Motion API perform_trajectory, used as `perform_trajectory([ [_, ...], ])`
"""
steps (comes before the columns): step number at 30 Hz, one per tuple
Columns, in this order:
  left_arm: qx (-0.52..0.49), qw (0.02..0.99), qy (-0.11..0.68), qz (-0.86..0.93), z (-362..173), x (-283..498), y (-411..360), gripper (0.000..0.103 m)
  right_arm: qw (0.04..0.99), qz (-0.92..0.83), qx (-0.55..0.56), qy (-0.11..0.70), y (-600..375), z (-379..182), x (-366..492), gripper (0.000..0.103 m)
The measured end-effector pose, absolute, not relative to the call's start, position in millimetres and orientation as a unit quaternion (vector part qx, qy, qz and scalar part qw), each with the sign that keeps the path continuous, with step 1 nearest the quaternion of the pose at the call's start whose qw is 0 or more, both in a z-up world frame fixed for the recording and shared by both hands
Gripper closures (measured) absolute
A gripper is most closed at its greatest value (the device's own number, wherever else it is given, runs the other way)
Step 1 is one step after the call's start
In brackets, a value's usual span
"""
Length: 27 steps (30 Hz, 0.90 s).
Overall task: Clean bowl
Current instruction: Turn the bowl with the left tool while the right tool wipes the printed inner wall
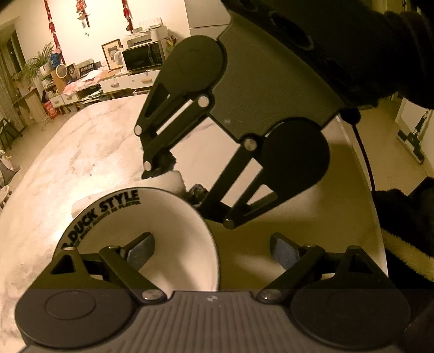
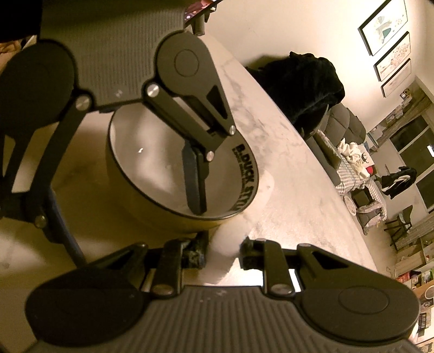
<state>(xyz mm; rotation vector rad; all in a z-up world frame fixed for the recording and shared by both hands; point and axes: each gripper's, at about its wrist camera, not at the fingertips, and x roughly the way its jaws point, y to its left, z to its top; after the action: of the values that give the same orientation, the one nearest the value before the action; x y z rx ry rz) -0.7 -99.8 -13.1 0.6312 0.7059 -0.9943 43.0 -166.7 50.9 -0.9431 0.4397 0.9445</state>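
My left-wrist view shows the pale marble-patterned table [image 1: 81, 141] running toward cluttered shelves; the right wrist shows framed pictures [image 2: 385, 24] instead. The white round "B.DUCK STYLE" bowl [image 1: 173, 236] stands there, my left gripper [image 1: 214, 249] spread wide, one finger inside, while my right gripper [image 2: 222, 252] pinches a white wad of tissue [image 2: 222, 255] just beside its wall.

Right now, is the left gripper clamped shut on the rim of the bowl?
No. The left gripper is open, one finger inside the bowl and the other outside, neither pressing its wall.
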Motion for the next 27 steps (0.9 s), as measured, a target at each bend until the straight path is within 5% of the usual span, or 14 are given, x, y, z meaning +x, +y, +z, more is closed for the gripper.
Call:
perform_trajectory([
  [27,0.290,0.771,0.355,-0.441,-9,7,-91,0.012,0.756,0.447,-0.438,0.191,-185,60,7,0.080],
])
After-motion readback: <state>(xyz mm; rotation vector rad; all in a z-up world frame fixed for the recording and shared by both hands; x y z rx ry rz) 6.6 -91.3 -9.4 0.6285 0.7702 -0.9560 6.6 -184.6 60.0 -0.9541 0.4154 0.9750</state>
